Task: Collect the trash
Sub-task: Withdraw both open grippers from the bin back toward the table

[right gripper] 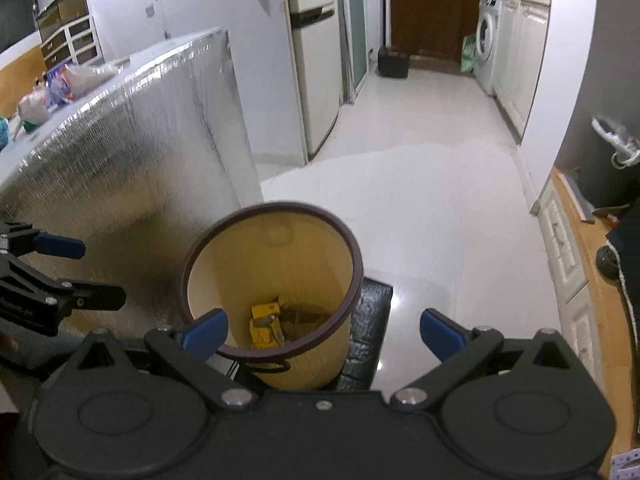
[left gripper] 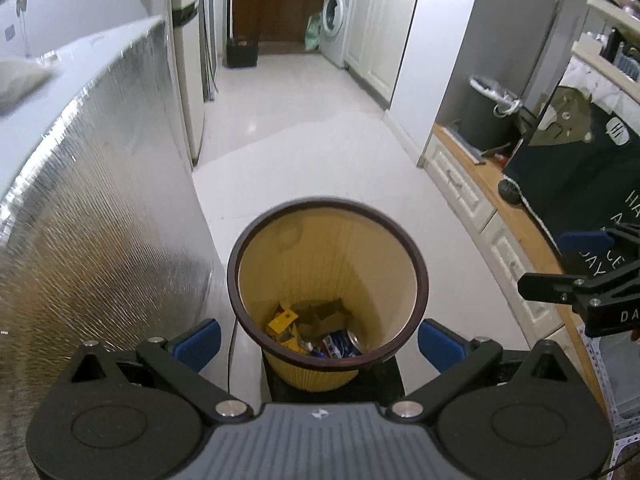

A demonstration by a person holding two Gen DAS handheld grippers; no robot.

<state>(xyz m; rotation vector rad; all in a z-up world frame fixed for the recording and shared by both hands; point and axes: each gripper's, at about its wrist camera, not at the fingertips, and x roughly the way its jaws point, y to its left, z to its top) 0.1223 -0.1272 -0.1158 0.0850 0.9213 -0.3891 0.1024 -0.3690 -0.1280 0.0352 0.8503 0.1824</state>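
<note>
A yellow trash bin [left gripper: 288, 264] with a dark brown rim stands on a black mat on the floor. Inside lie yellow packaging [left gripper: 282, 324], cardboard scraps and a blue can [left gripper: 340, 344]. My left gripper [left gripper: 320, 342] hovers above the bin's near rim, open, with nothing between its blue pads. The right gripper [right gripper: 324, 330] is also open and empty, held over the bin's [right gripper: 240, 264] right side. Each gripper shows in the other's view: the right one [left gripper: 568, 264] at the right edge, the left one [right gripper: 68, 268] at the left edge.
A foil-covered table [left gripper: 100, 200] stands to the left with bags on top [right gripper: 72, 76]. A wooden-topped white cabinet [left gripper: 492, 208] runs along the right, carrying a dark bin [left gripper: 488, 116] and a dark cloth. White tiled floor leads past a fridge [right gripper: 312, 60] to a washing machine [left gripper: 336, 20].
</note>
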